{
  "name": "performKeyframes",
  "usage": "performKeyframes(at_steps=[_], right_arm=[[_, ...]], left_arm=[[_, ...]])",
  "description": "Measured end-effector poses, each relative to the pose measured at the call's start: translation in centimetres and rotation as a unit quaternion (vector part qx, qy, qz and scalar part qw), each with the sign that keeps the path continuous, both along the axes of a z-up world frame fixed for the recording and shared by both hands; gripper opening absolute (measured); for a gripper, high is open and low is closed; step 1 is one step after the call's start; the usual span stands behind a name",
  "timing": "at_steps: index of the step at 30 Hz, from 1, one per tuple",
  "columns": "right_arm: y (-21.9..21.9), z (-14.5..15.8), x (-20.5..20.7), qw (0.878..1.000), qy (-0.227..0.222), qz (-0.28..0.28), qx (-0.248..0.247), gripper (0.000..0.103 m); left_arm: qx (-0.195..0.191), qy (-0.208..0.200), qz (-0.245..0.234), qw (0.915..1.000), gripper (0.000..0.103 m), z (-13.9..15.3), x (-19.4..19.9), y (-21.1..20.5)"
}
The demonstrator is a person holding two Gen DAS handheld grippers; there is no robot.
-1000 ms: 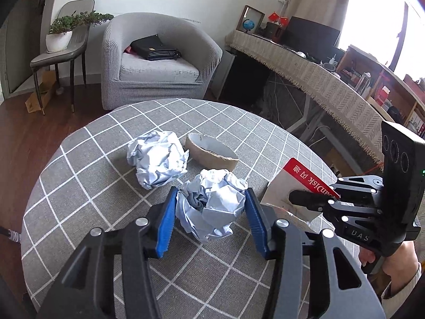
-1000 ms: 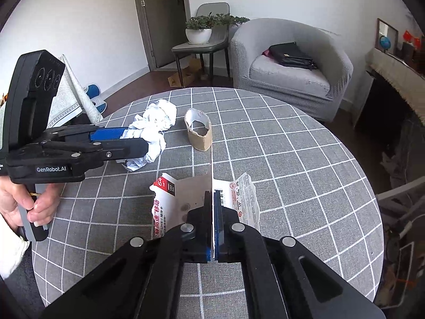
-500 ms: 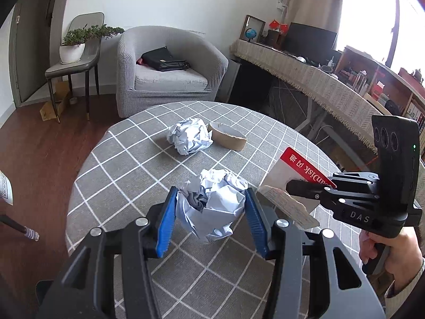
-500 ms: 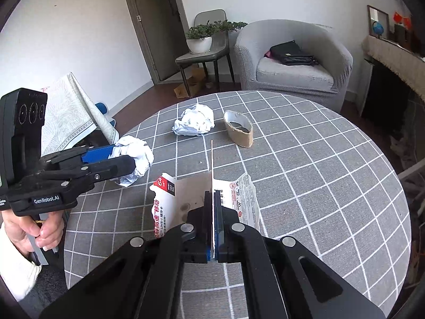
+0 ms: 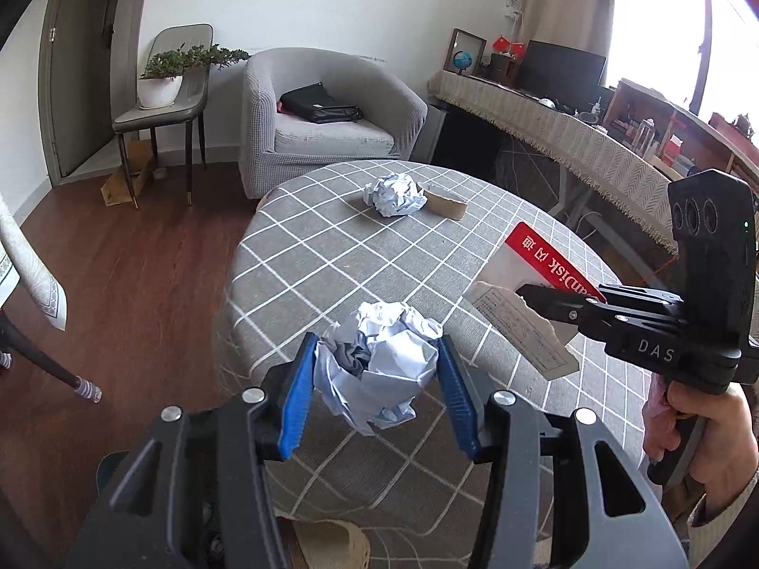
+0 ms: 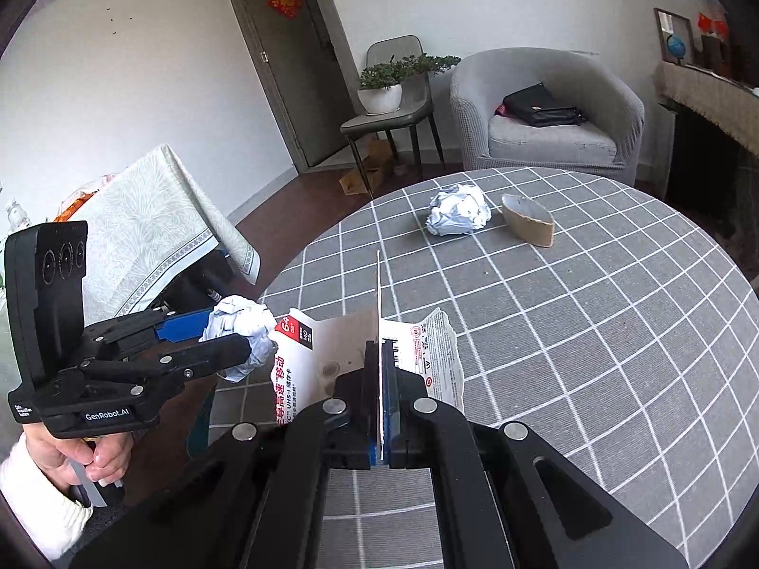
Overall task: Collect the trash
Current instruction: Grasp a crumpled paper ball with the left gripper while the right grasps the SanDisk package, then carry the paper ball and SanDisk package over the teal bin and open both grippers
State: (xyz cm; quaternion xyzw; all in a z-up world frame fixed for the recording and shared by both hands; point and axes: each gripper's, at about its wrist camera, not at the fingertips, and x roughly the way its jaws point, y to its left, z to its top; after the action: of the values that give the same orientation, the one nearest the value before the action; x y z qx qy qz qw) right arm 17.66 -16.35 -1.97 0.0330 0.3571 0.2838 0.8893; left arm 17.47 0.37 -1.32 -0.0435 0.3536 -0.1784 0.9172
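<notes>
My left gripper point(image 5: 377, 377) is shut on a crumpled white paper ball point(image 5: 379, 370) and holds it above the near left edge of the round table; it also shows in the right wrist view point(image 6: 239, 336). My right gripper point(image 6: 381, 370) is shut on a torn red-and-white card package point(image 6: 313, 360), lifted off the table; the package also shows in the left wrist view point(image 5: 536, 275). A second crumpled paper ball point(image 6: 458, 208) and a squashed brown cardboard ring point(image 6: 529, 220) lie side by side on the far part of the table.
The round table has a grey checked cloth point(image 6: 593, 332). A grey armchair point(image 5: 327, 114) with a black bag stands behind it, next to a chair with a potted plant point(image 5: 166, 80). A cloth-covered piece of furniture point(image 6: 147, 223) stands to the left. A long desk point(image 5: 569, 137) runs along the right.
Both grippers have pulled back and up from the table with their loads. The left one now holds its paper ball at the table's near left edge.
</notes>
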Motion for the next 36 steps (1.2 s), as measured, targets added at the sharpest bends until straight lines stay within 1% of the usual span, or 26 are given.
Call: performKeyframes(at_steps=[9,13,17,22,26,31,36], right_arm=[[4.5,0.0,-2.8,0.999,-0.004,0.037,0.009,0.001],[6.5,-0.3,-3.2,0.999,0.000,0.049,0.010,0.001],[8.8,-0.6,-3.3,0.998,0.005,0.063,0.011,0.001],[11.9,-1.1,-3.3,0.996,0.016,0.085,0.013,0.001],[14.7,-1.8,-3.0,0.995,0.023,0.097,-0.001,0.001],[17.9,-2.5,-2.9,0.992,0.035,0.119,-0.001,0.001],[20.9,-3.2,-3.0,0.989,0.043,0.140,-0.006,0.001]], left_arm=[[0.017,-0.007,0.024,0.9995,0.053,0.3,-3.8,4.2],[0.020,-0.002,0.040,0.9990,0.053,-0.2,-4.5,6.3],[0.032,0.003,0.048,0.9983,0.053,-0.9,-5.1,8.2],[0.036,0.022,0.062,0.9972,0.053,-2.5,-5.1,10.9],[0.041,0.035,0.072,0.9959,0.053,-3.6,-5.1,13.1],[0.035,0.046,0.087,0.9945,0.053,-4.3,-5.6,16.1],[0.028,0.072,0.107,0.9913,0.053,-5.5,-5.8,19.1]])
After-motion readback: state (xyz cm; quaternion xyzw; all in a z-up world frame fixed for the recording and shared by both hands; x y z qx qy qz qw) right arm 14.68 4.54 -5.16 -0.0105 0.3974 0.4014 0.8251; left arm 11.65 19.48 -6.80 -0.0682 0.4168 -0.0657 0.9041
